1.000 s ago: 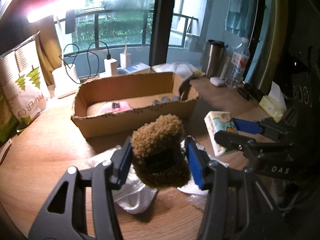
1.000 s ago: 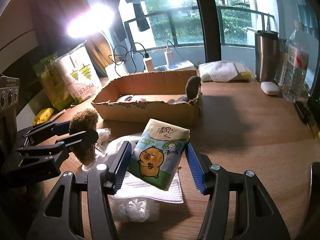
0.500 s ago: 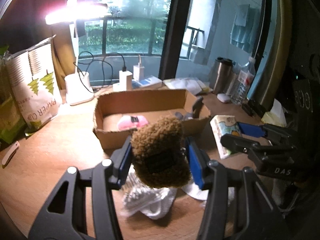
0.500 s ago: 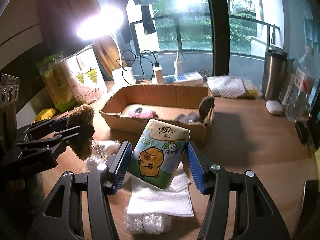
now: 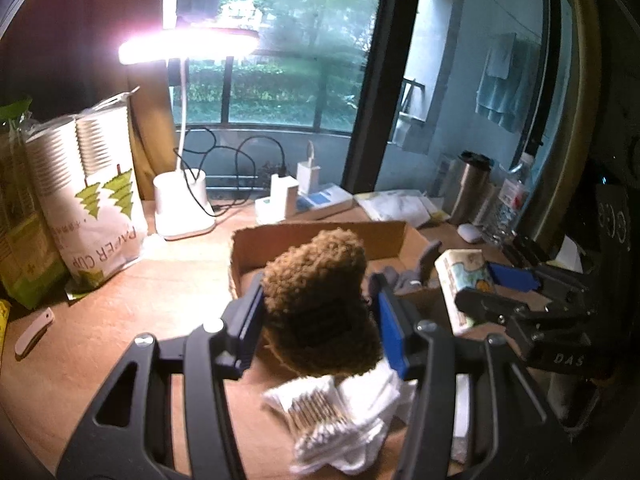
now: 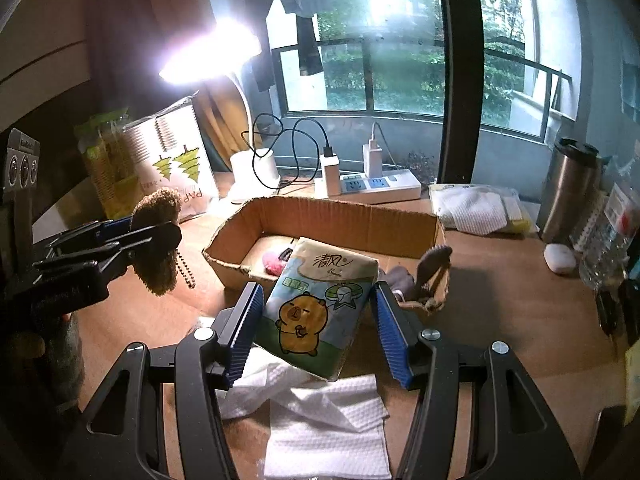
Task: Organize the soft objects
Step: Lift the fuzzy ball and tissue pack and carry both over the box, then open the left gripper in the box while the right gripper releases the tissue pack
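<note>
Left wrist view: the left hand-held gripper (image 5: 320, 330) is clamped on a brown fuzzy plush (image 5: 320, 304), its blue pads pressed into both sides of the toy, which is held clear of the tabletop (image 5: 132, 312). The plush hangs in front of the near wall of an open cardboard box (image 5: 320, 236), and hides most of the box's inside. Below the plush, on the near side of the box, lie a bundle of cotton swabs (image 5: 316, 410) and white paper towels (image 5: 372, 392). To the right of the box, the right hand-held gripper (image 5: 476, 286) is closed on a tissue pack (image 5: 460, 280). Left of the box stand a paper cup bag (image 5: 92, 200) and a lit desk lamp (image 5: 184, 204); right of it stands a steel tumbler (image 5: 468, 188).

Right wrist view: the right hand-held gripper (image 6: 316, 318) is clamped on the tissue pack (image 6: 320, 308), printed with a cartoon capybara and tilted, with its top end over the near edge of the cardboard box (image 6: 328, 216). Inside the box lies a pink soft item (image 6: 274, 262), and a grey soft item (image 6: 428, 270) leans at the right end. On the near side of the box, white paper towels (image 6: 328, 428) are spread on the tabletop (image 6: 500, 292). To the left of the box, the left hand-held gripper (image 6: 156, 236) holds the brown plush (image 6: 156, 240), with a bead chain (image 6: 185, 268) hanging from it. Behind the box sits a power strip (image 6: 372, 186).
</note>
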### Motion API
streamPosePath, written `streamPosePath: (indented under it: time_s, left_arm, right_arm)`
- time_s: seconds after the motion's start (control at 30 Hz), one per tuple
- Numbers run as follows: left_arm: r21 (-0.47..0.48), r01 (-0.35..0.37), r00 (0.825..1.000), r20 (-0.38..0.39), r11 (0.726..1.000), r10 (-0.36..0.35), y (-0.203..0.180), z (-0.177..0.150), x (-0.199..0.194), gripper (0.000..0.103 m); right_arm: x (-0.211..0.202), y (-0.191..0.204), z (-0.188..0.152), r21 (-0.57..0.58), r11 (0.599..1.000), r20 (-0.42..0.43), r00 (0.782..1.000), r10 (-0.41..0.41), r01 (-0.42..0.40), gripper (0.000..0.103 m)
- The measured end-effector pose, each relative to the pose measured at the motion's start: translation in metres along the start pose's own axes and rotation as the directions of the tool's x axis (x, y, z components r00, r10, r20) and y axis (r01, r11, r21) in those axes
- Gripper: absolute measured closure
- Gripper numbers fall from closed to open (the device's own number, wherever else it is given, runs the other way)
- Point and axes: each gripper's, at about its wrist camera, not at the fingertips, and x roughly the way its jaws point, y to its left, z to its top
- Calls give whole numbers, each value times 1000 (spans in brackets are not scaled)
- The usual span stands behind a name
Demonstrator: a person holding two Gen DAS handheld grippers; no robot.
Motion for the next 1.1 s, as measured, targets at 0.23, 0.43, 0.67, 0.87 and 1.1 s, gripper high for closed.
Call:
streamPosePath:
  time_s: [0.23, 0.43, 0.67, 0.87, 1.1]
  left_arm:
    - [-18, -18, 1000, 18, 1000, 18, 12, 11, 11, 51]
    - [-17, -26, 999, 25, 1000, 27, 18, 19, 23, 51]
    - [-56, -47, 998, 28, 997, 49, 29, 22, 42, 51]
    - [-65, -47, 999, 19, 997, 49, 32, 20, 65, 51]
    - [-73, -49, 999, -16, 996, 48, 36, 11, 90, 51]
  right_arm:
    - [12, 0, 17, -10, 1000, 24, 1000, 5, -5, 44]
    - [28, 1, 27, -22, 1000, 26, 1000, 16, -15, 44]
    - [47, -8, 33, -9, 1000, 26, 999, 18, -18, 44]
    - [66, -17, 34, 4, 1000, 25, 999, 23, -23, 44]
    - [86, -24, 31, 16, 999, 5, 1000, 31, -31, 44]
